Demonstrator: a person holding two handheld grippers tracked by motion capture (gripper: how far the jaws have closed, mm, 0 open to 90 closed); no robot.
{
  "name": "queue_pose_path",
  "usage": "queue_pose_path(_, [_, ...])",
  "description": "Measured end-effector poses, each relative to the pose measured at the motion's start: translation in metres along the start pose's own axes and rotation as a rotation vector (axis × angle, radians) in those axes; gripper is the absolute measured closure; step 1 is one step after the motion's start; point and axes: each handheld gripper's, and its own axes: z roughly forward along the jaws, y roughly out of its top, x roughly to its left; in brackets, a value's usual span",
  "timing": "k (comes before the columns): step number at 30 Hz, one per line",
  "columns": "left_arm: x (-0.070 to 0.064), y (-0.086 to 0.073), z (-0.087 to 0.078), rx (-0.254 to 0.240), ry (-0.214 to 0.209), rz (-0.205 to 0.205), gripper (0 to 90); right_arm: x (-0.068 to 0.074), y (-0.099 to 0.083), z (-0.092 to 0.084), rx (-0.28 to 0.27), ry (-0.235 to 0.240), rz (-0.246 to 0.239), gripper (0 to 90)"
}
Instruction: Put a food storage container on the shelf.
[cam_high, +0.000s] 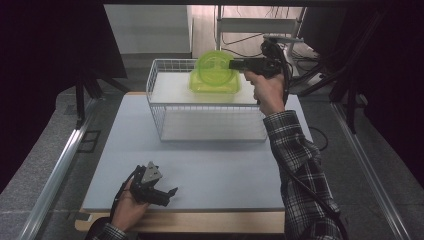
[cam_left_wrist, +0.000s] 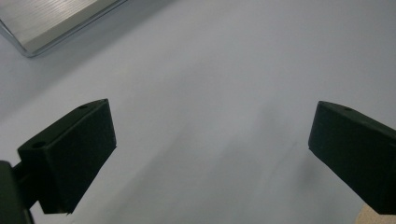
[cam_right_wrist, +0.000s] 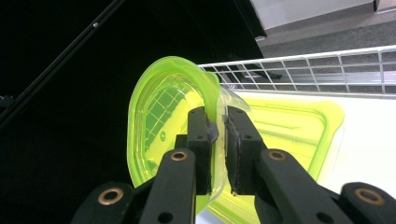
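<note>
Right claw (cam_right_wrist: 218, 135) pinches the translucent lime-green plastic bowl (cam_high: 212, 67) by its rim, held on edge above the matching green lid (cam_right_wrist: 299, 135) in the white wire basket (cam_high: 210, 117); left claw (cam_high: 162, 192) idles spread; next: lower and release.

Dim room with dark, vignetted edges; the pale table looks evenly lit, slightly soft

In the right gripper view, the translucent lime-green plastic container (cam_right_wrist: 163, 121) is cut off at the bottom edge, its rim hidden behind the black jaws of the right gripper (cam_right_wrist: 218, 140). The flat green plastic lid (cam_right_wrist: 299, 135) beneath is partly covered, possibly resting in the white wire basket (cam_right_wrist: 327, 65), which runs off the right edge.
</note>
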Motion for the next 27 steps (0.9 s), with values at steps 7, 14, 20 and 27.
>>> queue_pose_path(7, [-0.001,0.000,0.001,0.005,0.002,0.007,0.6,0.004,0.003,0.003,-0.007,-0.047,-0.016,75.8])
queue_pose_path(14, [-0.001,0.000,0.001,0.008,0.002,0.010,0.6,0.005,0.007,0.010,-0.003,-0.119,-0.044,72.6])
queue_pose_path(20, [-0.001,0.000,0.001,0.009,0.003,0.011,0.6,0.003,0.008,0.012,-0.004,-0.130,-0.043,70.4])
queue_pose_path(27, [-0.001,0.000,0.001,0.010,0.002,0.011,0.6,-0.003,0.008,0.014,-0.014,-0.143,-0.052,60.3])
